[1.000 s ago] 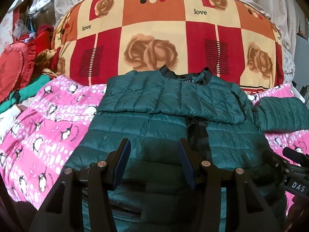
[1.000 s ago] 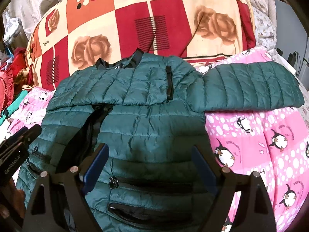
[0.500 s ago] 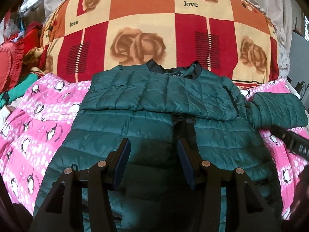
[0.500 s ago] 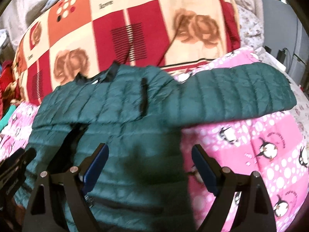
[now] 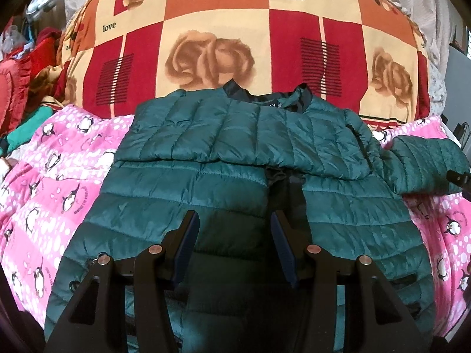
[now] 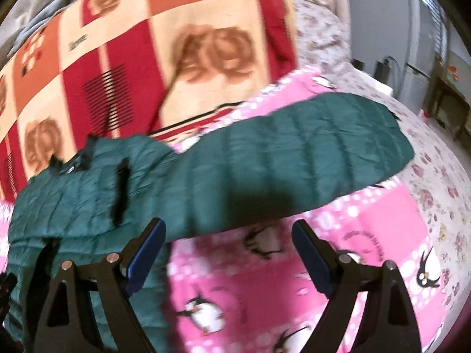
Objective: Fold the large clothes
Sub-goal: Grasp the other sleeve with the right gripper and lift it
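Jacket [image 5: 235, 182] in dark green quilted fabric lies spread on the bed, on a pink penguin-print blanket [image 5: 53, 182], its collar toward the head of the bed where a large red and cream rose-patterned quilt [image 5: 223, 35] is heaped. One sleeve is folded across the chest; the other sleeve [image 6: 309, 158] stretches out flat toward the right edge of the bed, its cuff near a pale floral sheet [image 6: 435, 182]. The front zipper gapes open down the middle of the body.

The left gripper [image 5: 234, 235] hovers over the lower middle of the jacket with its jaws moderately apart and nothing between them. The right gripper [image 6: 228, 247] hangs over the blanket just below the outstretched sleeve, jaws spread wide and empty; its view is blurred. In the left wrist view a black part of the right gripper shows at the sleeve's cuff end. Red and green clothes [image 5: 26, 82] are piled at the left edge of the bed.
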`<state>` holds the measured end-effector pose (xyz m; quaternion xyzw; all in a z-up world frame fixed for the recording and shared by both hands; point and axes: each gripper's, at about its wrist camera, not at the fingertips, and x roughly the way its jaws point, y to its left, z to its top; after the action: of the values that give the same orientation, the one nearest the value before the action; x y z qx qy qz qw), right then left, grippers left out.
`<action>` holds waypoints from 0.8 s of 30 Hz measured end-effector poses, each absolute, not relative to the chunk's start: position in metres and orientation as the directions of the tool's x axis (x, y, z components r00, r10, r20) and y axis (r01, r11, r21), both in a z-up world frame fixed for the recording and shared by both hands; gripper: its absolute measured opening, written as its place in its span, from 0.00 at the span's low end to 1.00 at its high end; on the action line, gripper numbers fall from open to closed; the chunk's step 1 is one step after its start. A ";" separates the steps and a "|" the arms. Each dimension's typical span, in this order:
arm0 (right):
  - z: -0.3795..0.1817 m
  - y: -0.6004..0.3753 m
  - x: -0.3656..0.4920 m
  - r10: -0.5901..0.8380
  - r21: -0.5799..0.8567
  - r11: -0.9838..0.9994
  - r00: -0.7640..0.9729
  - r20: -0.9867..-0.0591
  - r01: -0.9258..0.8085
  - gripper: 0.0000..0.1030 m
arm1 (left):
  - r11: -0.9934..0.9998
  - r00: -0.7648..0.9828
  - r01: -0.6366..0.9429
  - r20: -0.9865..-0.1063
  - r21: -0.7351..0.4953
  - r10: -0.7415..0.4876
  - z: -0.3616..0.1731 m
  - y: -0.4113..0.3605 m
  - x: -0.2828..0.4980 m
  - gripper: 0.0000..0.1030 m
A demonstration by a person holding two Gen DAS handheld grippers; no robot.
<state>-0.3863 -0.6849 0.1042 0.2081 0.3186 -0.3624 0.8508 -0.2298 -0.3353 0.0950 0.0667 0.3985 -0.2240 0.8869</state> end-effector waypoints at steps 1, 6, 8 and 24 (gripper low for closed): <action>0.104 -0.693 -0.393 -0.500 0.126 0.631 0.525 -0.688 0.766 0.88 | 0.891 0.579 0.450 -0.740 -0.061 -0.343 0.093 -0.335 -0.229 0.29; 0.107 -0.740 -0.425 -0.564 0.170 0.517 0.483 -0.669 0.839 0.88 | 0.895 0.564 0.442 -0.755 -0.066 -0.334 0.084 -0.334 -0.223 0.29; 0.109 -0.761 -0.437 -0.591 0.185 0.464 0.458 -0.664 0.866 0.88 | 0.895 0.556 0.439 -0.761 -0.073 -0.335 0.081 -0.333 -0.220 0.29; 0.074 -0.892 -0.478 -0.646 0.288 0.199 0.347 -0.680 0.937 0.88 | 0.900 0.547 0.434 -0.780 -0.046 -0.304 0.071 -0.334 -0.206 0.29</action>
<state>-0.4776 -0.8917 0.0744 0.3442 0.2112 -0.5310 0.7449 -0.2063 -0.3343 0.0713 0.0764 0.4269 -0.2105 0.8761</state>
